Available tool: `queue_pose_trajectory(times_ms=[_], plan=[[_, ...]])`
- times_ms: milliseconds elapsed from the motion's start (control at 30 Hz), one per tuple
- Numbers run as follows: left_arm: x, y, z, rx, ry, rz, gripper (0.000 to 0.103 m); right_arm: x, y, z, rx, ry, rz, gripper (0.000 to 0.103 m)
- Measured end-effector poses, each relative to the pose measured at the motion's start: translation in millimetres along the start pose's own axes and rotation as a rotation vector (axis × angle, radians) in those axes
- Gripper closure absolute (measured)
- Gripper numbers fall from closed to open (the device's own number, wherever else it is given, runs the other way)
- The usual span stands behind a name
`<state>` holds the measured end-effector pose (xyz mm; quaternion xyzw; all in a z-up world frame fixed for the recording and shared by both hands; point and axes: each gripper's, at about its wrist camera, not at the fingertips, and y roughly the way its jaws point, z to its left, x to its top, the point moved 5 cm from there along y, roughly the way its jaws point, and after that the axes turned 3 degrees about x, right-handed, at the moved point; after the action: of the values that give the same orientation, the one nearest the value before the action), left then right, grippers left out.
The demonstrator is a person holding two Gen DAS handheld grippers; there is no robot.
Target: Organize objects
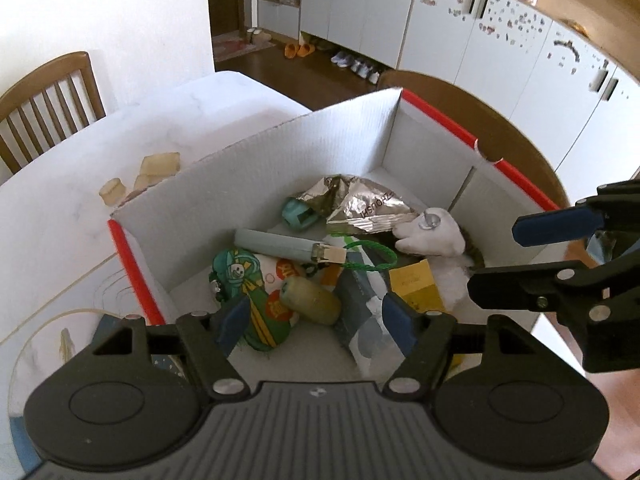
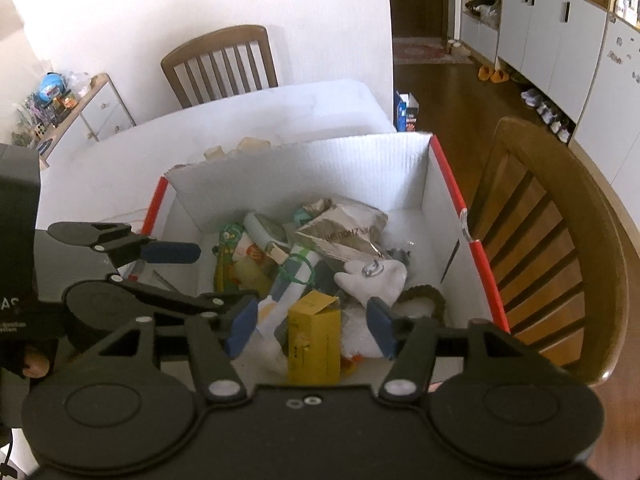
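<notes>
A white cardboard box with red edges stands on the table and holds several loose things. Among them are a silver foil bag, a grey tube, a green pouch, a yellowish cylinder, a yellow carton and a white plush toy. My left gripper hangs open over the box's near left part, its pads touching nothing. In the right wrist view my right gripper is open above the yellow carton and the plush toy, clear of both. Each gripper shows in the other's view.
The box sits on a white table; a few tan blocks lie just behind its far wall. One wooden chair stands at the table's far side, another close beside the box's right wall. White cabinets and shoes line the floor beyond.
</notes>
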<state>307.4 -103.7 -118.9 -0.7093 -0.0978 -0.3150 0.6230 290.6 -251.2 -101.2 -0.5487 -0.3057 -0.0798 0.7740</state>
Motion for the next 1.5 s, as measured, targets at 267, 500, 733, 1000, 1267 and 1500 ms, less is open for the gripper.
queue_pose_trajectory(times_ms=[267, 500, 733, 1000, 1267, 1500], plan=[[-3.8, -31.4, 8.3, -0.046, -0.026, -0.062, 0.02, -2.9, -17.9, 12.9, -0.017, 0.006, -0.036, 0.036], [-5.8, -63.1, 13.4, -0.091, -0.04, -0.13, 0.018, -6.7, -35.2, 23.5, -0.034, 0.02, -0.087, 0.035], [-10.9, -87.6, 23.4, -0.077, -0.045, -0.186, 0.0, -9.5, -54.6, 34.4, -0.036, 0.027, -0.145, 0.026], [-19.4, -112.8, 32.5, -0.1, -0.037, -0.247, 0.0, -15.7, -68.5, 45.4, -0.041, 0.048, -0.201, 0.01], [-29.5, -133.6, 34.5, -0.118, -0.009, -0.283, 0.0, -22.4, -81.3, 61.8, -0.05, 0.039, -0.256, 0.001], [-41.0, -144.7, 37.7, -0.135, -0.011, -0.297, 0.0, -30.5, -89.1, 72.4, -0.061, 0.043, -0.276, 0.001]])
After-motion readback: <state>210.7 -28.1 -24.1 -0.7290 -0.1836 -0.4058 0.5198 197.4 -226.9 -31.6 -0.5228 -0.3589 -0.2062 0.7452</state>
